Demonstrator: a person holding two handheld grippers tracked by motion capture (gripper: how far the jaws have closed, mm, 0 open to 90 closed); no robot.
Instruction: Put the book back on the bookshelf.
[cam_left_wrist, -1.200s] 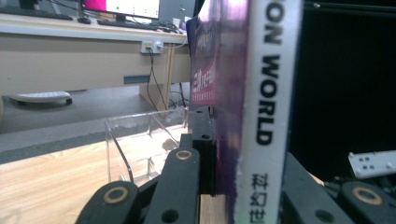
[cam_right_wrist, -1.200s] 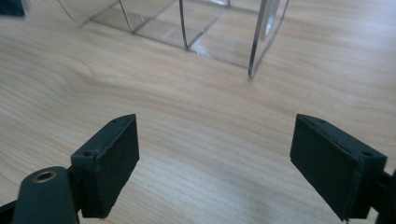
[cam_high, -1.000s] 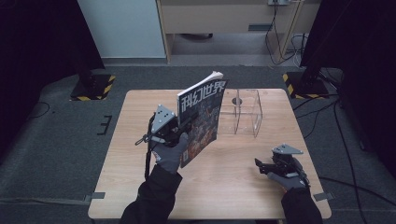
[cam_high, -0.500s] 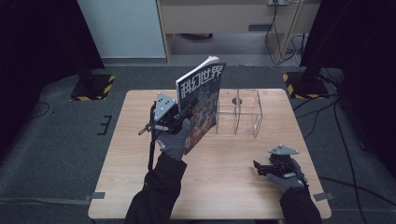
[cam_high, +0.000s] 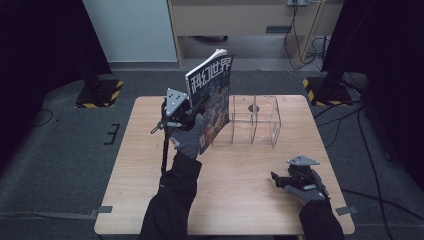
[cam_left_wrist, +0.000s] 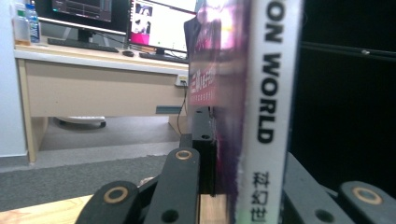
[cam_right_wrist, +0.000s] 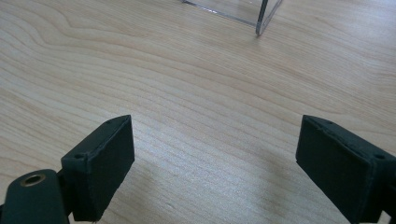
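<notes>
The magazine (cam_high: 212, 97), clamped upright in the left gripper (cam_high: 192, 117), has risen and moved toward the clear acrylic holder (cam_high: 253, 120) since a second ago. Up close, its spine (cam_left_wrist: 271, 112) reads "WORLD". The right gripper (cam_high: 280, 181) rests wide open on the table (cam_high: 240, 200).

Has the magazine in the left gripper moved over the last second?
Yes. The magazine, clamped in the left gripper, has risen and shifted toward the clear acrylic holder, its edge now overlapping the holder's left side in the high view.
</notes>
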